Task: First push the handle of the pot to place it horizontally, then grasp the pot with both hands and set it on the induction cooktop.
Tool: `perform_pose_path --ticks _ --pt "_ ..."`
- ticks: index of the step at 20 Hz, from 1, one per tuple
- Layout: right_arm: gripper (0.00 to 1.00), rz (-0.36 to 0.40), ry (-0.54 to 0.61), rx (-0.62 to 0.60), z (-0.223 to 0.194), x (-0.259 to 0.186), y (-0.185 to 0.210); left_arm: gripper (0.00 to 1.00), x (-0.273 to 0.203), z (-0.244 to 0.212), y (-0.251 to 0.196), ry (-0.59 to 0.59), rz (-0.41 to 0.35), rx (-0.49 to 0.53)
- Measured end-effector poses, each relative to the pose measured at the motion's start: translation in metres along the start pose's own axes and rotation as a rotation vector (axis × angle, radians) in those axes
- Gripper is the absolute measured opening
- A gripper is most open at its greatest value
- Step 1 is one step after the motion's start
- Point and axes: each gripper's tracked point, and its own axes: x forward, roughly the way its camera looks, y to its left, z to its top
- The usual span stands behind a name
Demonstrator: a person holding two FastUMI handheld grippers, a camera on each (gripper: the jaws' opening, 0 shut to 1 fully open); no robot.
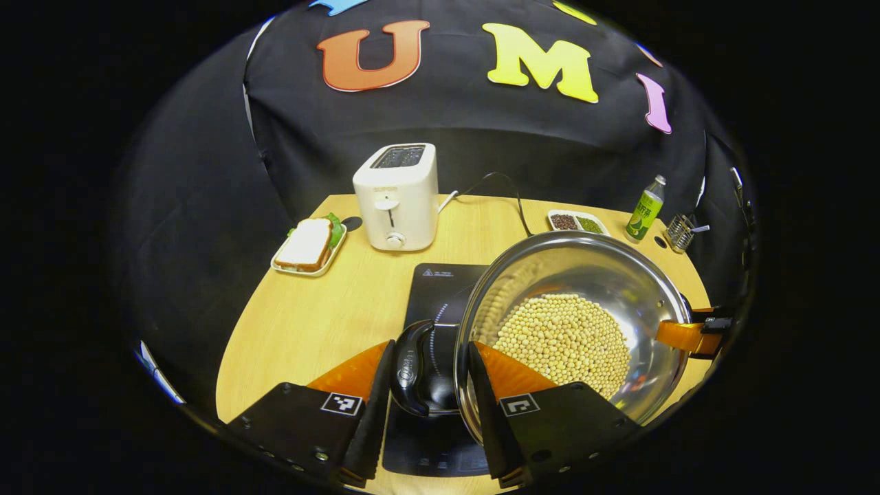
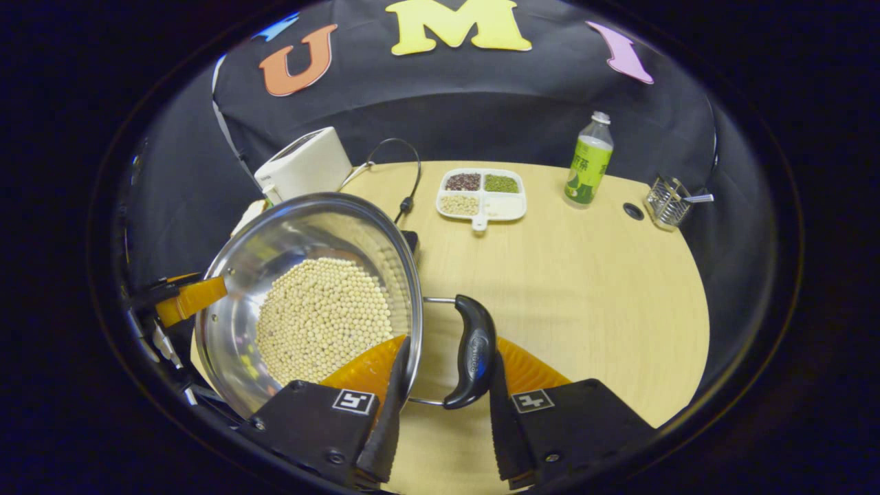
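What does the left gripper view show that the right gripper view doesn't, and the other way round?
Left gripper view: the black glass induction cooktop under the pot, and a sandwich on a white plate. Right gripper view: the white divided tray with all four compartments, and a wide bare stretch of the wooden table. Shared: the shiny steel pot holding pale beans, the white toaster, green bottle, wire holder, and the left gripper and right gripper each straddling a black pot handle.
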Motion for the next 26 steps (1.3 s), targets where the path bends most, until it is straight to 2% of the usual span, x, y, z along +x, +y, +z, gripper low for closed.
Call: perform_pose_path --ticks 7,13,21,22,23,24,25,26 --pt "0.56 -0.004 0.026 -0.002 0.001 0.015 0.029 0.58 0.015 -0.002 0.028 0.015 0.005 0.001" --pt "0.56 -0.018 0.036 0.012 -0.003 0.019 0.03 0.58 0.03 -0.007 0.027 0.044 -0.012 0.013" --pt "0.58 -0.035 0.038 0.017 -0.003 0.023 0.034 0.58 0.034 -0.009 0.031 0.003 -0.017 0.038" --pt "0.57 -0.031 0.03 0.021 -0.003 0.023 0.034 0.48 0.034 -0.01 0.031 0.006 -0.017 0.037" --pt "0.58 -0.025 0.019 0.019 -0.003 0.024 0.034 0.59 0.033 -0.01 0.03 0.002 -0.018 0.04" --pt "0.59 -0.021 0.009 0.019 -0.002 0.023 0.035 0.59 0.033 -0.011 0.031 0.002 -0.016 0.041" --pt "0.59 -0.021 0.0 0.026 -0.002 0.023 0.034 0.49 0.034 -0.01 0.031 -0.003 -0.015 0.043" --pt "0.59 -0.022 -0.005 0.033 -0.002 0.024 0.034 0.6 0.033 -0.01 0.032 -0.003 -0.013 0.047"
